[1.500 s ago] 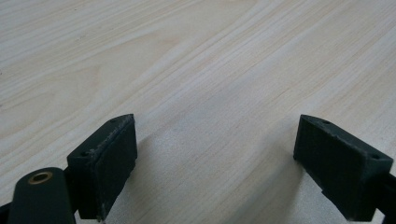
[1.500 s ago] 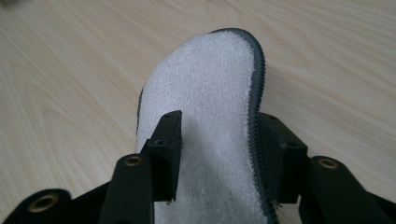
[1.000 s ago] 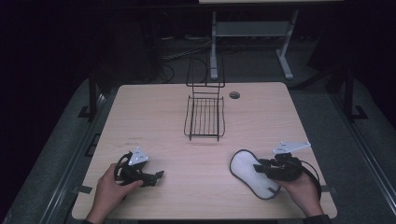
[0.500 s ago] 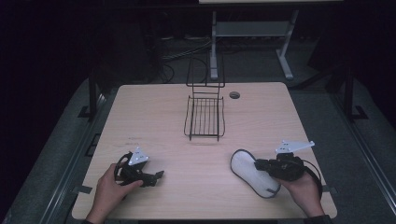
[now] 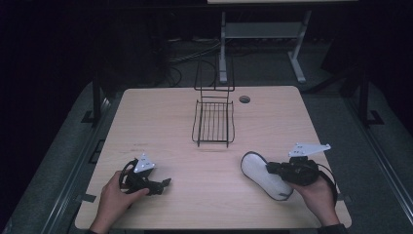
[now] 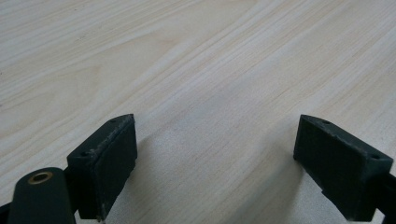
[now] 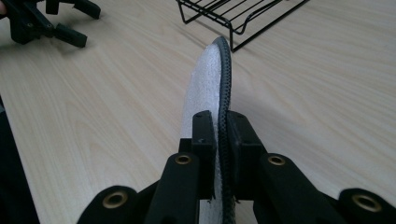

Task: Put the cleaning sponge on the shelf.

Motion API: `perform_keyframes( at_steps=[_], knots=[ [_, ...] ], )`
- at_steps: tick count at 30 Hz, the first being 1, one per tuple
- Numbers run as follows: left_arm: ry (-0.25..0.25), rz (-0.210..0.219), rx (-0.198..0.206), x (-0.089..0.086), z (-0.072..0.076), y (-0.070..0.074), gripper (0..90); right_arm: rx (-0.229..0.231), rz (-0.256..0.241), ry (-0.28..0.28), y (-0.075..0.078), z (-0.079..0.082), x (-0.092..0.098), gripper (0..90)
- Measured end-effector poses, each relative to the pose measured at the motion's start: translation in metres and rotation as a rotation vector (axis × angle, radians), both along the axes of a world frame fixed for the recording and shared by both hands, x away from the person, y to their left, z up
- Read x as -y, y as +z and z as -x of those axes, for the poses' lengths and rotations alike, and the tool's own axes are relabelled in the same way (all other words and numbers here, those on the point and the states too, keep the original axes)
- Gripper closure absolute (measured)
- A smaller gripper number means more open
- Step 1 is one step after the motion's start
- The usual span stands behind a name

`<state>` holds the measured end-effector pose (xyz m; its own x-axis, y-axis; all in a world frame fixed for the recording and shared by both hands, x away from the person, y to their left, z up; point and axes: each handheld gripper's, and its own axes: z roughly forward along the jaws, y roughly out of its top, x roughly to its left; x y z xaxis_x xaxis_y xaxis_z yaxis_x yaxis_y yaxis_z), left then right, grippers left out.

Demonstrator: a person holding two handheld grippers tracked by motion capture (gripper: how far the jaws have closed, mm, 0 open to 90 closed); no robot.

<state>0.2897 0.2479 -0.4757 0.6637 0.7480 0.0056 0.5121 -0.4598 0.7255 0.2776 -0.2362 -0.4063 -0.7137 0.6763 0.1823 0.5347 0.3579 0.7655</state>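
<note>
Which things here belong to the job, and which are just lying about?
In the job:
- white flat insole with black rim
- right gripper, shut on it

Lying about:
- black wire rack
- left gripper, open over bare table

Gripped by the right gripper [image 5: 271, 169] — a white oval insole with dark rim [image 5: 261, 173], near a black wire basket [image 5: 213, 122]; left gripper [image 5: 163, 184] resting apart on the pale wooden table [image 5: 146, 117].
</note>
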Motion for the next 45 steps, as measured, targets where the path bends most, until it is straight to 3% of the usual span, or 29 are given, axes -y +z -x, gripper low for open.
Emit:
perform_keyframes(
  at_steps=[27, 45],
  knots=[
    [0.005, 0.003, 0.002, 0.000, 0.000, 0.000, 12.6, 0.071, -0.025, -0.040, 0.025, -0.031, -0.001, 82.2],
    [0.003, 0.000, 0.001, 0.000, 0.000, 0.000, 12.6, 0.111, -0.046, -0.041, 0.041, -0.059, -0.016, 82.1]
  ],
)
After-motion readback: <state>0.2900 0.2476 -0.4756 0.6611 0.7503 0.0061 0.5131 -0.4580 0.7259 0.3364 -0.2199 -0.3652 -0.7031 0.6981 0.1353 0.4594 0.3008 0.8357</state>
